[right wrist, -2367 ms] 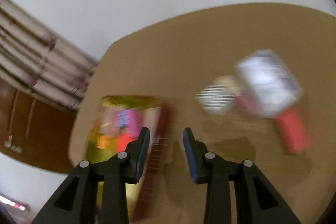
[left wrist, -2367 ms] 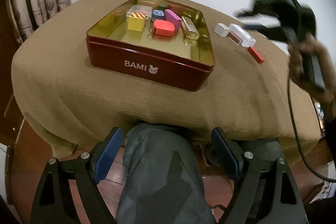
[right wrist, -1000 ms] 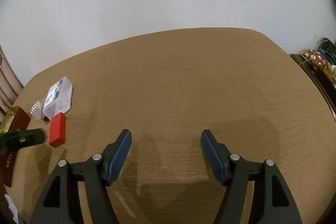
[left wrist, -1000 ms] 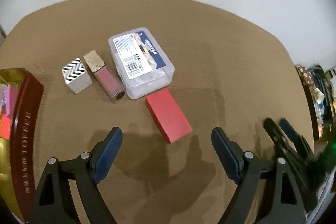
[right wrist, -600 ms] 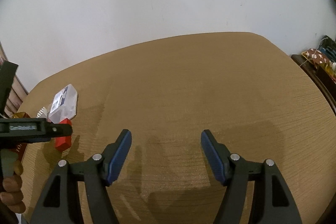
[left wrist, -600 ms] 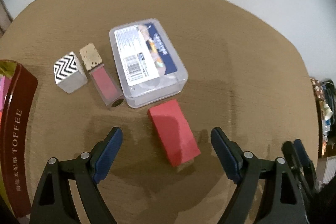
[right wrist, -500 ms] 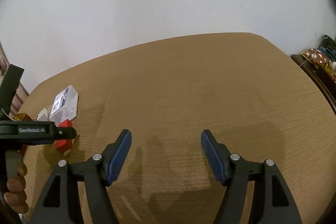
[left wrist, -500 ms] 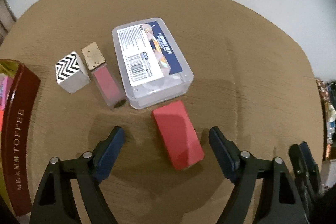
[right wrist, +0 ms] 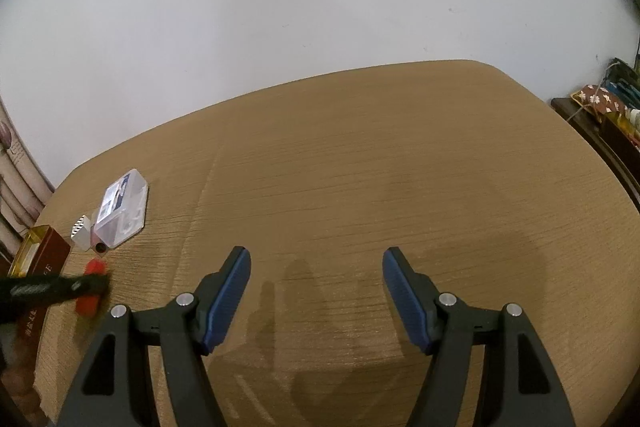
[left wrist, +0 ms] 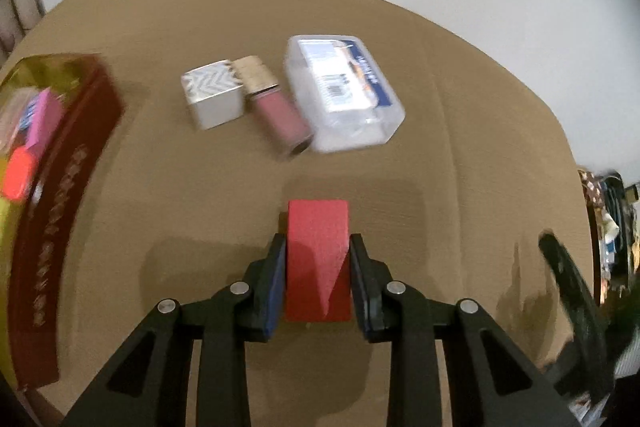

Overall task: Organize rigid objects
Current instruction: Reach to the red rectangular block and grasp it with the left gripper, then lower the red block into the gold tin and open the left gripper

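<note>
You are clamping the red block in your left gripper, likely bound for the tin at nine o'clock, while your right gripper is hanging open, idle.

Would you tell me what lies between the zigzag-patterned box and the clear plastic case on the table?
A pink tube with a gold cap lies on its side between the box and the case, seen best in the left wrist view.

Left wrist view: close, angled down over red block and clear case. Right wrist view: farther back, facing wall across surface — same case shared, far left.
</note>
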Demonstrator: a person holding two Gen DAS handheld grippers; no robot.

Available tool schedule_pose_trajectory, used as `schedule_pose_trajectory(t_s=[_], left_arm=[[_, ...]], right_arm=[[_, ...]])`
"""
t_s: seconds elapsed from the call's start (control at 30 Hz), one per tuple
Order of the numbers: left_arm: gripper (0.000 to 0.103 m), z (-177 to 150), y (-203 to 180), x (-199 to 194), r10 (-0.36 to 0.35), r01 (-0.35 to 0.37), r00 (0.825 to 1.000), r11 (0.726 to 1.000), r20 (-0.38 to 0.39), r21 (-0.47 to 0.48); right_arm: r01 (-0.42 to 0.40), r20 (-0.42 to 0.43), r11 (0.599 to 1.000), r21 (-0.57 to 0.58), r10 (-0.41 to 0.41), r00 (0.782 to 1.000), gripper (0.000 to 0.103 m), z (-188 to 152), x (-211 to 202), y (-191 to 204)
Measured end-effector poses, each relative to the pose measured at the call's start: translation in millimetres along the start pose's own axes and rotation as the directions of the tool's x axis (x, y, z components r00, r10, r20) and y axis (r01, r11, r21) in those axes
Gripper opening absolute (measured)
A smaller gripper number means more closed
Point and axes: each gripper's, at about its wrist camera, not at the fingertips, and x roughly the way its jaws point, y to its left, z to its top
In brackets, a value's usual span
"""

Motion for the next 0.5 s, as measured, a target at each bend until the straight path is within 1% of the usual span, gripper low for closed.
schedule_pose_trajectory(t_s=[0.07, 0.2, 0.23, 0.27, 0.4, 0.5], left_arm=[[0.026, -11.5, 10.6, -14.1, 0.005, -0.006, 1.000, 1.000, 0.011, 0.017], [0.026, -26.1, 38.4, -49.5, 0.006, -0.006, 0.999, 1.000, 0.041, 0.018], [0.026, -32.1, 32.4, -54.7, 0.007, -0.007, 0.999, 1.000, 0.052, 0.017], [0.026, -33.9, 39.8, -65.8, 0.012, -0.013, 0.998, 1.000, 0.066, 0.013], [0.026, -30.7, 82.2, -106.7, 0.041, -0.039, 0.992, 0.999, 0.117, -0.020], [0.026, -31.4, 121.8, -137.4, 0.097, -0.092, 0.988, 0.994, 0.120, -0.052]], right_arm=[[0.002, -0.004, 1.000, -0.002, -0.002, 1.000, 0.070, -0.3, 0.2, 0.3], [0.008, -0.013, 1.000, -0.006, -0.008, 1.000, 0.070, 0.0, 1.9, 1.1], [0.010, -0.016, 1.000, -0.007, -0.010, 1.000, 0.070, 0.2, 2.8, 1.3], [0.013, -0.022, 1.000, -0.009, -0.013, 1.000, 0.070, 1.5, 7.4, 4.3], [0.023, -0.033, 1.000, -0.014, -0.023, 0.999, 0.070, 2.1, 11.4, 6.5], [0.035, -0.043, 0.999, -0.020, -0.036, 0.998, 0.070, 1.9, 16.2, 9.4]])
